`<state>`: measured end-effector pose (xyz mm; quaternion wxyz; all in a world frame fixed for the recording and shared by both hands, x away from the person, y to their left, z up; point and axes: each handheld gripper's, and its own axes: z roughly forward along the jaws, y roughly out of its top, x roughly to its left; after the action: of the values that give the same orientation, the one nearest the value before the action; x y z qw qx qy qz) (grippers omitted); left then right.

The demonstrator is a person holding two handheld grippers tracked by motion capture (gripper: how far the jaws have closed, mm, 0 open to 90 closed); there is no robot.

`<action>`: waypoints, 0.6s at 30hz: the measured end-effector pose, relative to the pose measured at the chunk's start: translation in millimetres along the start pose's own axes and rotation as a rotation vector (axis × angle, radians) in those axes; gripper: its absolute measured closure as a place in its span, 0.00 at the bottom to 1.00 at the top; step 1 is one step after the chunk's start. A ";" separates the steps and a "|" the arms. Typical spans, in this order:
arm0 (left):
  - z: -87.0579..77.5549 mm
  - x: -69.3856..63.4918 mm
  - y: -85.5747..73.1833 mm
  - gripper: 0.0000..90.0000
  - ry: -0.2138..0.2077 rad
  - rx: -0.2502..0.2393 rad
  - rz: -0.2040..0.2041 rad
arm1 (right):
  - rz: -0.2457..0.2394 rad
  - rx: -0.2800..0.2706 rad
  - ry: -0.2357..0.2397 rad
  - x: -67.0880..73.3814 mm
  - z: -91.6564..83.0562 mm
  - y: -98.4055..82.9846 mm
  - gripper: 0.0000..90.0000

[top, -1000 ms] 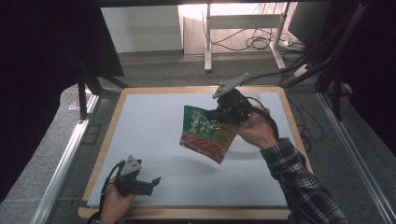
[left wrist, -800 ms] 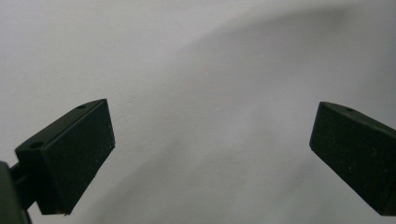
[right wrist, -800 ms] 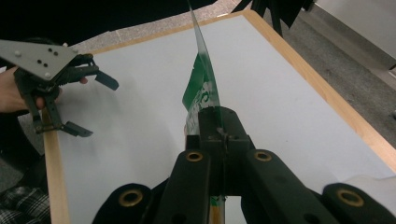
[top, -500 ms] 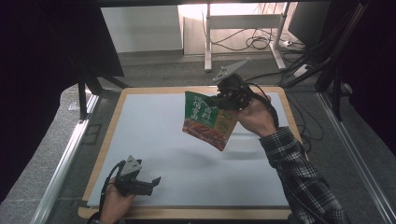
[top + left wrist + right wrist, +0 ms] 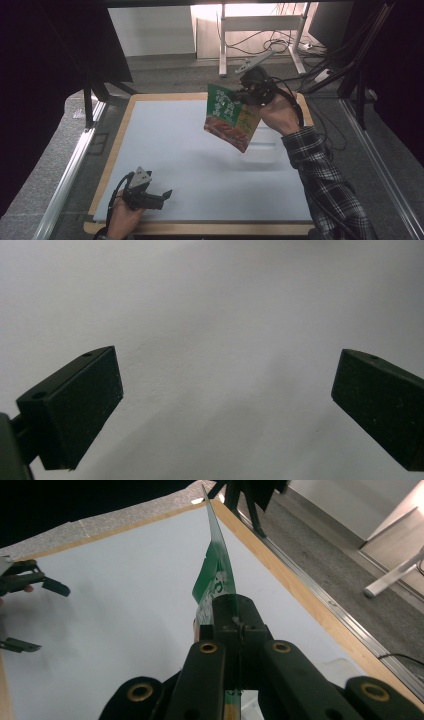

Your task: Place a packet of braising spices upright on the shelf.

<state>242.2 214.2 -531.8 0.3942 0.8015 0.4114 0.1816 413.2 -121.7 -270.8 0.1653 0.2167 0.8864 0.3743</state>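
A green and red snack pouch hangs tilted in the air over the far right part of the white board. My right gripper is shut on its upper right edge. In the right gripper view the pouch stands edge-on, and the right gripper has its jaws pinched together on that thin edge. My left gripper rests low at the board's near left corner, open and holding nothing. Its own view shows the left gripper with jaws wide apart over bare white surface.
A wooden frame borders the board. A translucent pale container sits on the board under the pouch. Metal rails run along the left side. Desk legs and cables lie on the floor beyond the far edge.
My right gripper has lifted the pouch higher and carried it toward the far right of the board. The left gripper has stayed where it was.
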 end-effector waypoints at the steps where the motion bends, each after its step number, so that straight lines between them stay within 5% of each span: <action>1: 0.2 -0.1 0.0 0.00 -0.001 0.000 -0.002 | -0.003 0.000 -0.016 -5.2 -1.2 -1.7 1.00; 18: 1.5 -0.6 -0.2 0.00 0.001 0.006 -0.002 | 0.054 0.050 -0.086 -39.0 -24.3 -31.3 1.00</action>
<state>242.7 213.1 -532.9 0.3917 0.8022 0.4128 0.1806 427.2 -175.5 -272.5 0.1876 0.2603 0.8814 0.3466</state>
